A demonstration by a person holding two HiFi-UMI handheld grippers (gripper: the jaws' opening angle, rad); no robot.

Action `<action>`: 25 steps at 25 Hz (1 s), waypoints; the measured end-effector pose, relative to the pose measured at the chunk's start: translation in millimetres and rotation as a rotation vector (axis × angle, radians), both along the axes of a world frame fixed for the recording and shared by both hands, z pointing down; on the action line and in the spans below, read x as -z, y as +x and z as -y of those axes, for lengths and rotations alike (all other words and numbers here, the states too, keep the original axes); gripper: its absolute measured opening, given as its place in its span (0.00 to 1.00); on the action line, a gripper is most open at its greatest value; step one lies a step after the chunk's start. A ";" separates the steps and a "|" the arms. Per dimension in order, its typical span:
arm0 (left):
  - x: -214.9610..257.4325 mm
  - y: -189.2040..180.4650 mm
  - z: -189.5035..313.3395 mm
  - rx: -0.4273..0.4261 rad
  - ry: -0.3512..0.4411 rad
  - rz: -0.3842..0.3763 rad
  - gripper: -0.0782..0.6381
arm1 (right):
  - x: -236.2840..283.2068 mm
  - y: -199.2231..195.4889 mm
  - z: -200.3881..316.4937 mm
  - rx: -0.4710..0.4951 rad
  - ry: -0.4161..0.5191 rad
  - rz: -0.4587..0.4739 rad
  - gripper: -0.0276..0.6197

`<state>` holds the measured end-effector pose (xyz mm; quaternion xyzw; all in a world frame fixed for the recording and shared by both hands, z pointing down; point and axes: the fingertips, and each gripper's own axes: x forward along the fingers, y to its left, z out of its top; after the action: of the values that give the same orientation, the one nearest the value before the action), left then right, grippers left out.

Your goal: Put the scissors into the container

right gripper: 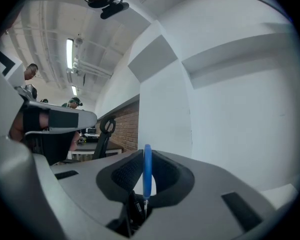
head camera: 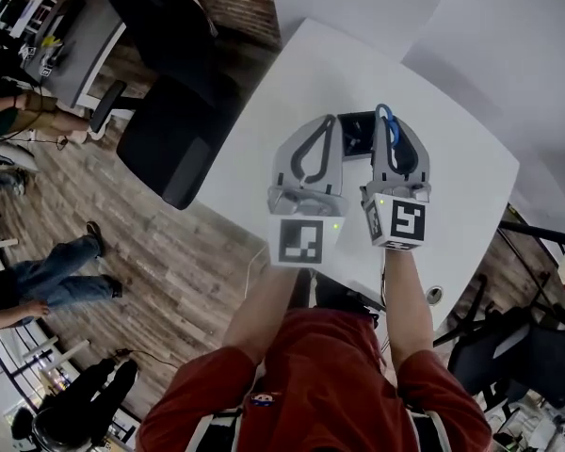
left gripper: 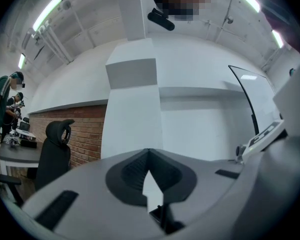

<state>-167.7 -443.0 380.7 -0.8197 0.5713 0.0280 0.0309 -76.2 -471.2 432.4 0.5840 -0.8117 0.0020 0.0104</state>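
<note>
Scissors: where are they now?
The scissors are clamped in the right gripper, right of centre in the head view, beside the black container on the table.

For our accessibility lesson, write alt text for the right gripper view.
The right gripper is closed on the blue-handled scissors. Beyond are a white wall, a brick wall and a black office chair.
</note>
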 end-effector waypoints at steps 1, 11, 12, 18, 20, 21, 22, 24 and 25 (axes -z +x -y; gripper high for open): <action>-2.7 0.8 2.4 0.000 -0.004 -0.002 0.13 | -5.8 -0.1 2.0 0.000 -0.015 -0.011 0.13; -28.7 13.0 13.9 -0.021 -0.053 0.026 0.13 | -39.4 -1.2 18.0 0.005 -0.081 -0.052 0.13; -30.5 14.3 14.7 -0.023 -0.052 0.032 0.13 | -43.2 0.1 18.6 0.003 -0.091 -0.056 0.13; -38.4 15.6 19.8 -0.020 -0.077 0.014 0.13 | -63.0 1.4 20.4 0.002 -0.158 -0.080 0.13; -40.3 17.0 20.0 -0.021 -0.084 0.013 0.13 | -68.0 1.9 19.5 0.001 -0.172 -0.081 0.13; -41.1 17.6 19.8 -0.022 -0.088 0.011 0.13 | -70.5 1.6 19.1 0.003 -0.181 -0.083 0.13; -41.8 17.9 19.7 -0.023 -0.091 0.010 0.13 | -72.9 0.8 18.8 0.006 -0.189 -0.087 0.13; -42.3 17.7 19.4 -0.024 -0.090 0.005 0.13 | -77.0 -0.8 18.3 0.008 -0.201 -0.096 0.13; -42.5 17.9 19.2 -0.025 -0.087 0.004 0.13 | -78.7 -1.4 18.3 0.008 -0.206 -0.100 0.13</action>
<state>-149.8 -462.2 423.1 -0.8274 0.5616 0.0019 -0.0038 -77.6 -489.5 511.0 0.5762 -0.8079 0.0561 0.1106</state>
